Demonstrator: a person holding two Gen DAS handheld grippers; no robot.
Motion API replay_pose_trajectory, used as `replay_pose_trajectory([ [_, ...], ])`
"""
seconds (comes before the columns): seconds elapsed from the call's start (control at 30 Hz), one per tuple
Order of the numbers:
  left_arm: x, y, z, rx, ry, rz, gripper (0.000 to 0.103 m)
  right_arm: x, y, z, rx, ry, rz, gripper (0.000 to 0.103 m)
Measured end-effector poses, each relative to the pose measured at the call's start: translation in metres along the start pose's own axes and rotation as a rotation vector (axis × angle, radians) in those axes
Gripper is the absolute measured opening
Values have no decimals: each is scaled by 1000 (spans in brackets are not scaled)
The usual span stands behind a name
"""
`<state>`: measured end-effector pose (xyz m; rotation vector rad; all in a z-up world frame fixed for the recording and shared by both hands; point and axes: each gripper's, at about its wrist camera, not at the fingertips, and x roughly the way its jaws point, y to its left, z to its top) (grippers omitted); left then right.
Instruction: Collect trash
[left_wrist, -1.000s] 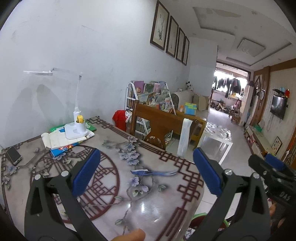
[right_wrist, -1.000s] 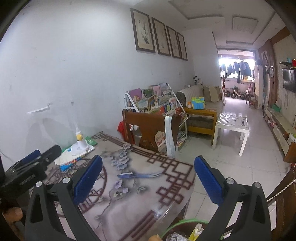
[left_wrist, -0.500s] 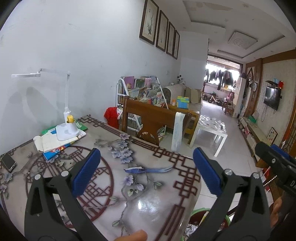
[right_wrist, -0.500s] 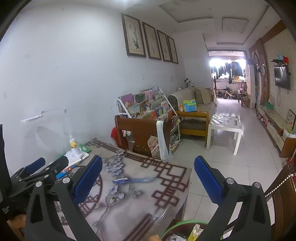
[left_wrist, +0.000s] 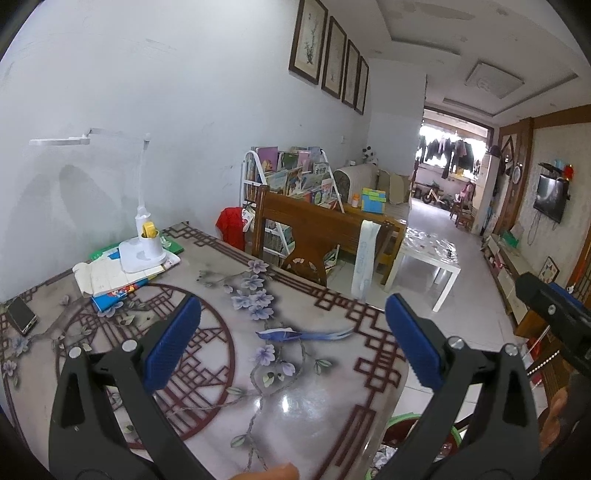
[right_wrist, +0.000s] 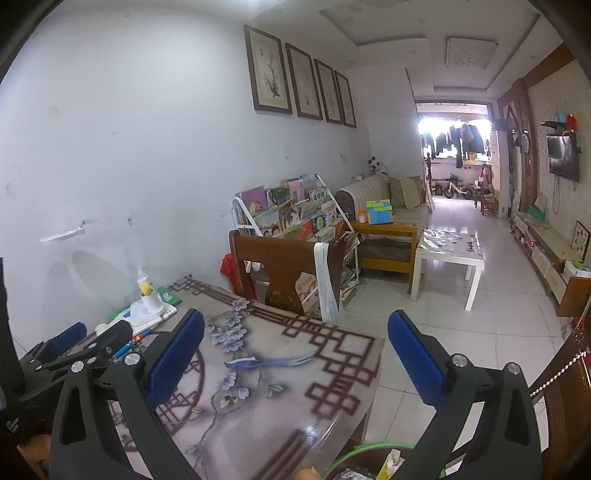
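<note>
My left gripper (left_wrist: 291, 341) hangs open above the patterned table (left_wrist: 295, 398), nothing between its blue pads. My right gripper (right_wrist: 295, 354) is open too, over the table's right edge, and holds nothing. A green-rimmed trash bin (right_wrist: 373, 461) with crumpled wrappers inside stands on the floor below the table's near right corner; its rim (left_wrist: 406, 424) also shows in the left wrist view. The right gripper's tip (left_wrist: 554, 317) shows at the right edge of the left wrist view. In the right wrist view the left gripper (right_wrist: 74, 350) lies at lower left.
A white desk lamp (left_wrist: 142, 243) stands on stacked books (left_wrist: 110, 273) at the table's far left, with a phone (left_wrist: 20, 314) near the left edge. A wooden chair (left_wrist: 295, 236) is at the table's far side. Beyond are a book rack (right_wrist: 295, 214) and white coffee table (right_wrist: 448, 251).
Both grippers have lifted and tilted slightly, so the room shifts in view and more of the far wall shows. Both stay open and empty.
</note>
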<state>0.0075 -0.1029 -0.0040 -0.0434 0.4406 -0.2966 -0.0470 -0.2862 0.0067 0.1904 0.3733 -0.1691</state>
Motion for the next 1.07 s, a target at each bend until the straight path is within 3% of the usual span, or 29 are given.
replay_pose_trajectory([
  [0.33, -4, 16, -4, -8, 9, 41, 98, 8, 14, 1, -19, 31, -8, 96],
  [0.63, 0, 18, -5, -8, 19, 27, 98, 11, 18, 2, -32, 37, -26, 96],
  [0.73, -3, 20, -7, 4, -5, 6, 98, 15, 20, 0, -37, 50, -24, 96],
  [0.83, -6, 25, -10, 5, -26, 42, 98, 27, 26, -6, -53, 86, -10, 96],
  [0.97, 7, 58, -22, -79, 88, 45, 98, 62, 45, -29, -90, 174, 42, 96],
  [1.07, 8, 91, -38, -114, 126, 153, 98, 103, 65, -60, -126, 261, 70, 96],
])
